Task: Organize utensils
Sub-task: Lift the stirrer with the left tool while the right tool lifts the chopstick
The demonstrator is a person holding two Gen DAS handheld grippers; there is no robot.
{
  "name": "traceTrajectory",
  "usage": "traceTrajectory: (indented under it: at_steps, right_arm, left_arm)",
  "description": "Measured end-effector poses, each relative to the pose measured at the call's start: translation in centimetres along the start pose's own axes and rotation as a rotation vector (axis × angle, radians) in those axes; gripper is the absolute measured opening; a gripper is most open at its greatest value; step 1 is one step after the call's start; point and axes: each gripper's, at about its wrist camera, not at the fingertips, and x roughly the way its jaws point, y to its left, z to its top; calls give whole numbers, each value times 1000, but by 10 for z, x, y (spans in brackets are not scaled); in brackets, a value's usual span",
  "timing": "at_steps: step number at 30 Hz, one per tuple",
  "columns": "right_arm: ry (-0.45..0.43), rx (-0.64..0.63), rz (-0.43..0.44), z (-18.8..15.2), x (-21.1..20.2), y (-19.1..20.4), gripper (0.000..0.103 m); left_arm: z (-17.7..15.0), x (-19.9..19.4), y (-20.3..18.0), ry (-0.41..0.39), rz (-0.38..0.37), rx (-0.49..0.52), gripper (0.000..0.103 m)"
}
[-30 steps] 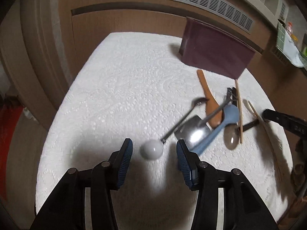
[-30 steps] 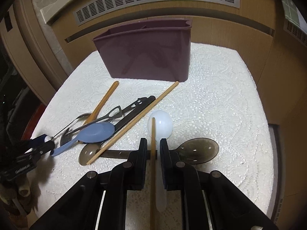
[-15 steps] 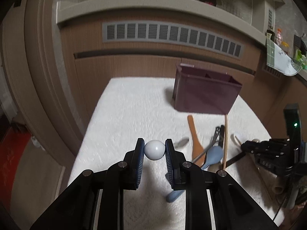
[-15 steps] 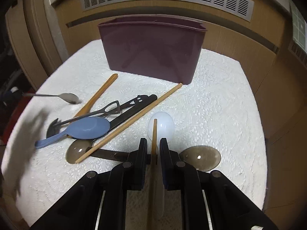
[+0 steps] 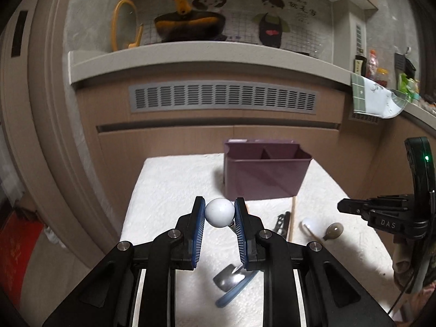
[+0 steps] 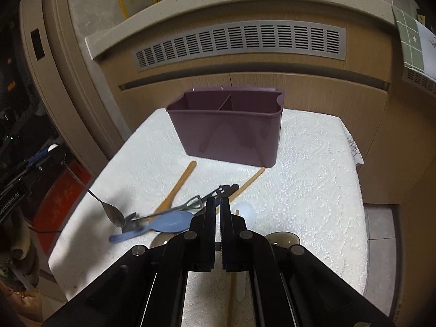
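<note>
Nearest, the left tool (image 5: 219, 215) clamps the ball-ended spoon (image 5: 219, 212) lifted off the worktop (image 5: 169, 190), the right tool (image 6: 218, 209) nearly closed, seemingly empty, so carrying toward the purple caddy (image 5: 265, 174) at one o'clock seems next.

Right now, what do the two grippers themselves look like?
Both are black, angular two-finger frames with round silver bolt heads at the joints. The left gripper has blue ribbed pads lining its fingers. On the right gripper the pads are dark in its own view. White lettering, "DAS", marks its side, and a green light glows on the mount above.
</note>
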Motion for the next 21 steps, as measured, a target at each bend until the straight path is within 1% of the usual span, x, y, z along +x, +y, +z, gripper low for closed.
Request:
traceTrajectory:
  at_steps: [3, 5, 9, 12, 14, 15, 16, 17, 18, 19, 20, 21]
  right_arm:
    - [-5, -13, -11, 1, -2, 1, 3]
    - [44, -62, -20, -4, 5, 4, 4]
    - [133, -86, -63, -26, 37, 3, 4]
    - [180, -65, -100, -35, 66, -2, 4]
    - [196, -60, -118, -35, 80, -5, 5]
    - [184, -69, -123, -34, 84, -5, 9]
    - [182, -79, -132, -33, 86, -4, 21]
    - [194, -93, -146, -33, 90, -2, 25]
    - [211, -107, -160, -33, 96, -1, 24]
    - [213, -118, -172, -35, 97, 0, 21]
    - [208, -136, -184, -35, 96, 2, 14]
    - [209, -143, -172, -35, 92, 2, 11]
  left_arm:
    - [4, -1, -6, -3, -9, 10, 23]
    - [5, -1, -9, 0, -15, 14, 23]
    - [0, 3, -9, 17, -30, 6, 23]
    - [-2, 7, -10, 32, -40, 8, 23]
    - [-3, 8, -11, 40, -42, 13, 23]
    - [-4, 10, -11, 44, -43, 13, 23]
    - [-6, 11, -10, 48, -43, 11, 23]
    - [-7, 12, -10, 53, -43, 8, 23]
    - [-8, 14, -9, 58, -44, 4, 23]
    - [-9, 15, -8, 60, -45, 1, 23]
    - [-10, 15, -7, 64, -45, -2, 23]
    - [-11, 15, -7, 66, -46, -3, 23]
